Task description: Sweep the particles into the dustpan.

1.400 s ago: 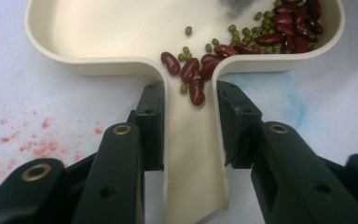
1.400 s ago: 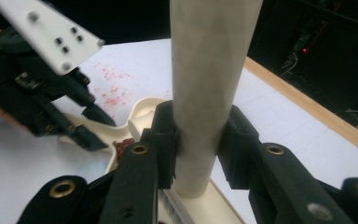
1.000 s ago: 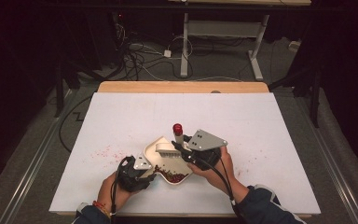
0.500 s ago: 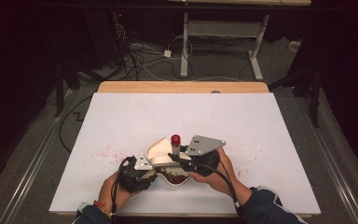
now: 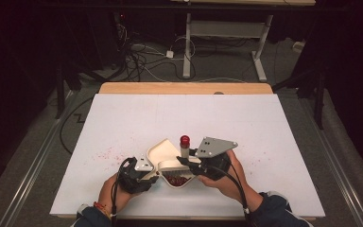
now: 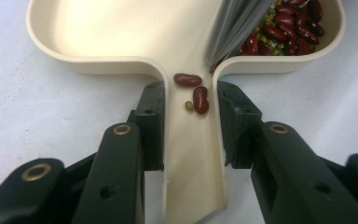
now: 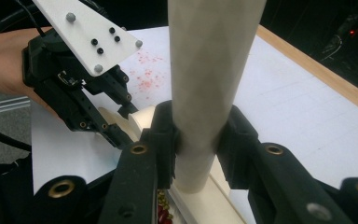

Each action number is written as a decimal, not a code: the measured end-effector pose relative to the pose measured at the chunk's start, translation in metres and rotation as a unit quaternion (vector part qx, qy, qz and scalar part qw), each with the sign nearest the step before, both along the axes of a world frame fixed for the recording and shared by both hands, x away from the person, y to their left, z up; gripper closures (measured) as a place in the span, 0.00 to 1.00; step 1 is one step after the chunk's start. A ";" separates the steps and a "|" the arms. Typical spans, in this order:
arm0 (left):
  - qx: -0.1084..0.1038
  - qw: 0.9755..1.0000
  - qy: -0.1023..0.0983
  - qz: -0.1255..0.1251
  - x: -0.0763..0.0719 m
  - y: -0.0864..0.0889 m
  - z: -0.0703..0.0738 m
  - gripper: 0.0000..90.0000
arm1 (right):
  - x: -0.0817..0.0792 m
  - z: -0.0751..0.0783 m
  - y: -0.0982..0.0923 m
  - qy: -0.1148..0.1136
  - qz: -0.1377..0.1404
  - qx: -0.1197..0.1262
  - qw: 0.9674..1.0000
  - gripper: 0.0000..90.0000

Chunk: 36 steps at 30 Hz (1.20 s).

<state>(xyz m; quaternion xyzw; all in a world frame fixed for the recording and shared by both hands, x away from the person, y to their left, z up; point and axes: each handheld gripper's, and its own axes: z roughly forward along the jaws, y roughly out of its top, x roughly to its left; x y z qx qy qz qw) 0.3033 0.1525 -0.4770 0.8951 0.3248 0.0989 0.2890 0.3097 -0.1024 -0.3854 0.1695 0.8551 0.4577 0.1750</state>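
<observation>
We find no legible brand or writing. The left claw (image 6: 186, 126) is clamped on the narrow neck of the cream tray (image 6: 121, 32), which rests on the white desk (image 5: 123, 123) near its front edge. The right claw (image 7: 196, 140) grips a pale tube (image 7: 205, 70) standing upright over the tray's beans (image 6: 284, 32). The tube's red cap (image 5: 185, 140) appears from above; its lower end is hidden.

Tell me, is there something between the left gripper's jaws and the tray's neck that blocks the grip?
No. The left gripper is shut directly on the narrow neck of the cream tray. Nothing visible sits between pads and walls. Two red beans lie inside the channel.
</observation>
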 end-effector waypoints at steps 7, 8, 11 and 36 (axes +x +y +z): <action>-0.002 1.000 0.001 -0.002 0.002 0.003 0.000 0.71 | -0.001 0.008 -0.007 -0.004 -0.008 0.021 1.000 0.78; -0.001 1.000 0.001 -0.003 0.002 0.003 0.000 0.71 | -0.002 0.010 -0.008 -0.005 -0.007 0.025 1.000 0.78; 0.000 1.000 0.000 -0.002 0.002 0.003 0.000 0.71 | -0.003 0.014 -0.012 -0.011 -0.012 0.033 0.999 0.78; -0.004 1.000 0.010 0.003 0.008 0.011 -0.004 0.71 | 0.002 0.029 -0.099 -0.023 -0.103 0.032 0.994 0.78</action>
